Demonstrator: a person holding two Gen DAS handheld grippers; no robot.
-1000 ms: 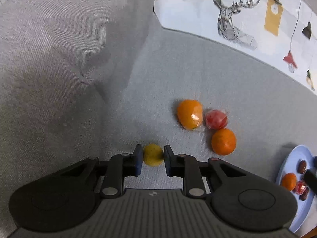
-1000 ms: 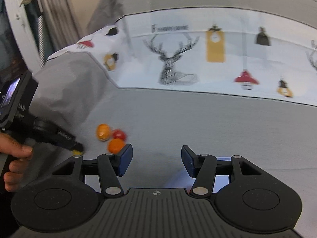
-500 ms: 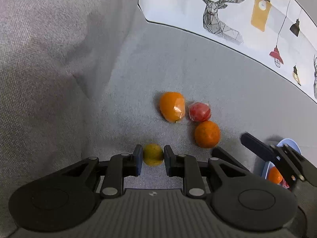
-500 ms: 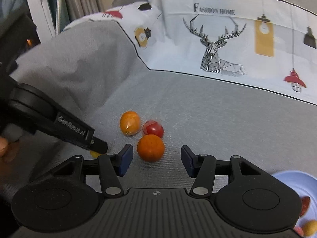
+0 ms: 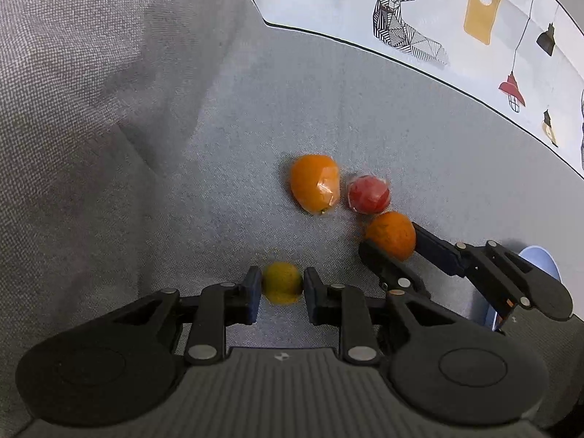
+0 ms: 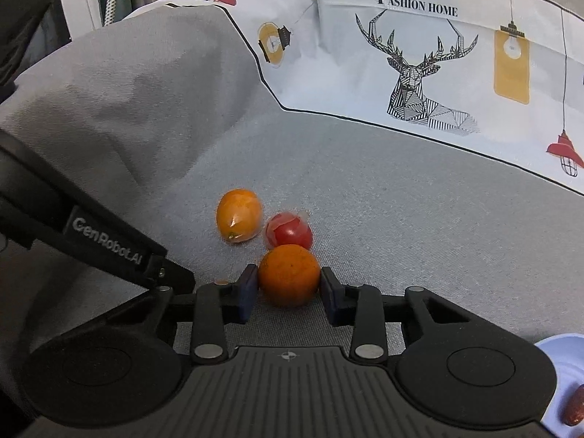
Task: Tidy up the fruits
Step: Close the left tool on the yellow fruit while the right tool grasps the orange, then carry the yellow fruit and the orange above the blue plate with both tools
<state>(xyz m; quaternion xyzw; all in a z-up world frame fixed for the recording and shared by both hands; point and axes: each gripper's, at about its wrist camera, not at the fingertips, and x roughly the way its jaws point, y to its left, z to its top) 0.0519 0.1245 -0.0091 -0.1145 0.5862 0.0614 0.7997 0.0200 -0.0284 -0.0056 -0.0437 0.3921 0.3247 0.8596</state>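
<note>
Since a second ago the right gripper (image 6: 289, 290) has reached the orange (image 6: 289, 279), jaws just closing onto it; left gripper (image 5: 281, 290) pinches the small yellow fruit (image 5: 281, 281).

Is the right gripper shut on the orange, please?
Yes: the right gripper has just closed, both pads touching the orange on the sofa.

Grey sofa fabric (image 6: 383, 197): coarse matt weave. Printed cloth (image 6: 419, 73) behind it: smoother, flat finish. Round orange (image 6: 289, 279): dimpled matt peel. Beyond the round orange, the red fruit (image 6: 290, 233) and oval orange fruit (image 6: 239, 215) sit in glossy, crinkled clear film. Grippers: matt black plastic, ribbed.
</note>
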